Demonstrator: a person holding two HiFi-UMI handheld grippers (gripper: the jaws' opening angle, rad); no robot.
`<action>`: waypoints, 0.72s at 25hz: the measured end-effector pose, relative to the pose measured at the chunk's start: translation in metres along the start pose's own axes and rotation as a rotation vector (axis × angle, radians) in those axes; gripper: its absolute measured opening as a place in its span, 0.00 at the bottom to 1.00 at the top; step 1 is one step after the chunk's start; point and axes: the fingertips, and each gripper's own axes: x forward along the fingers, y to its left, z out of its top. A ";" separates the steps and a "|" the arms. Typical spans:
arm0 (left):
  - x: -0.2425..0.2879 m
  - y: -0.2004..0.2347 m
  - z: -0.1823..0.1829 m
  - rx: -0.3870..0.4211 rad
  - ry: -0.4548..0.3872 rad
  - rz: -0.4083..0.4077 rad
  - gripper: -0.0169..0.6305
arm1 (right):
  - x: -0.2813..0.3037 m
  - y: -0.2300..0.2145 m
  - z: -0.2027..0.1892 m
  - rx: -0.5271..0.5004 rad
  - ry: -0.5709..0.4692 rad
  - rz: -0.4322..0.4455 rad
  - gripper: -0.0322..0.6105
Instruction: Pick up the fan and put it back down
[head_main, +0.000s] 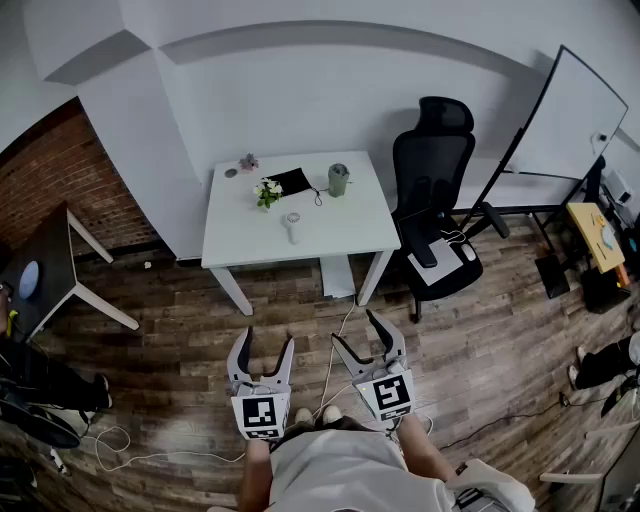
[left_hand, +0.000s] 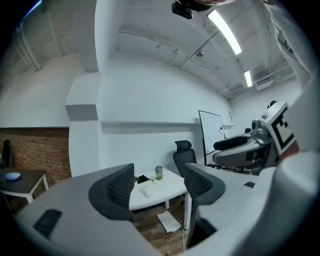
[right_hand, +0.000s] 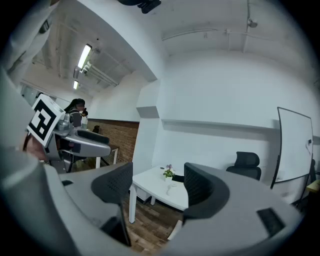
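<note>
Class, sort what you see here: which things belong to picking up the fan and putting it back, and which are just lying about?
Belongs: fan, white table, left claw, right claw (both open, empty).
Lying about: green cup, black pouch, potted flowers, office chair, whiteboard.

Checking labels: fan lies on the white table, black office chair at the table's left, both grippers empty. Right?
No: the head view shows the office chair at the table's right, not left. The fan does lie on the table, and the left gripper and right gripper are empty.

White table (head_main: 340, 225), white fan (head_main: 291, 228), black office chair (head_main: 432, 170), red brick wall (head_main: 60, 180), brown wood-plank floor (head_main: 180, 340)
</note>
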 end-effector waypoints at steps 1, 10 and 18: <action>0.001 -0.004 0.001 0.002 -0.001 0.004 0.50 | -0.002 -0.005 -0.004 0.013 0.000 -0.002 0.55; 0.009 -0.026 -0.003 0.009 0.025 0.018 0.50 | -0.003 -0.031 -0.009 0.076 -0.042 0.000 0.55; 0.045 -0.008 -0.007 0.013 0.013 0.028 0.50 | 0.036 -0.043 -0.018 0.064 -0.018 0.020 0.56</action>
